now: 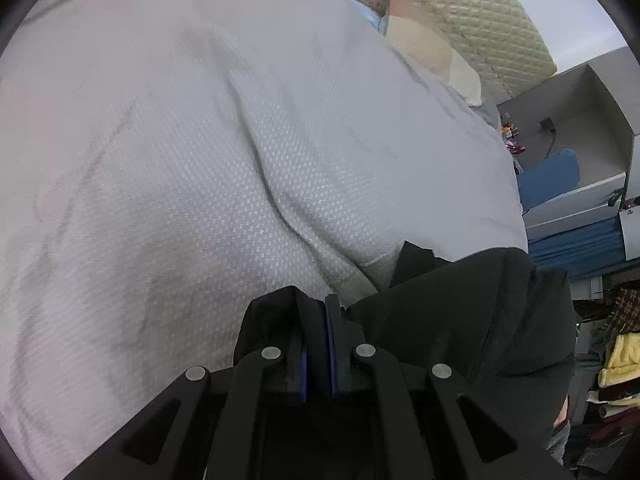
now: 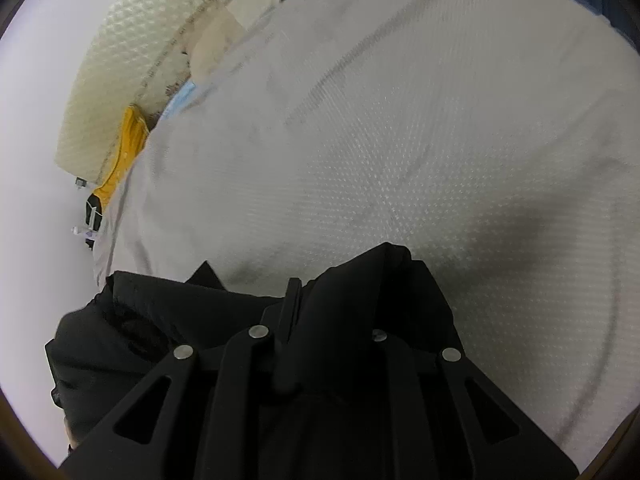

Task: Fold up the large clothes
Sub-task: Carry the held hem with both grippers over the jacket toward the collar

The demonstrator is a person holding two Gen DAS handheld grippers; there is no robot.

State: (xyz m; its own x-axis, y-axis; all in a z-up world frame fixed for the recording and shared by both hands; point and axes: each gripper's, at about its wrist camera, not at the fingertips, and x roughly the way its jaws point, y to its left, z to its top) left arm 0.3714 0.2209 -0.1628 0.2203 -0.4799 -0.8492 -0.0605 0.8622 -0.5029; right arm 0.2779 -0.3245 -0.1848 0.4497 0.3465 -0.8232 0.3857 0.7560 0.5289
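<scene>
A large black garment (image 1: 472, 312) hangs at the near edge of a bed covered by a white textured sheet (image 1: 224, 168). My left gripper (image 1: 318, 308) is shut on a fold of the black garment, its blue pads pressed close with cloth bunched around them. In the right wrist view the same black garment (image 2: 132, 328) drapes over and around my right gripper (image 2: 304, 292), which is shut on its cloth; the right finger is hidden under the fabric. The white sheet (image 2: 400, 152) fills the view beyond.
A quilted cream mattress or headboard (image 1: 460, 12) stands at the far side with pillows (image 1: 424, 44). A yellow cloth (image 2: 128, 140) lies at the bed's far edge. Shelves, a blue item (image 1: 552, 176) and piled clothes (image 1: 616, 360) are to the right.
</scene>
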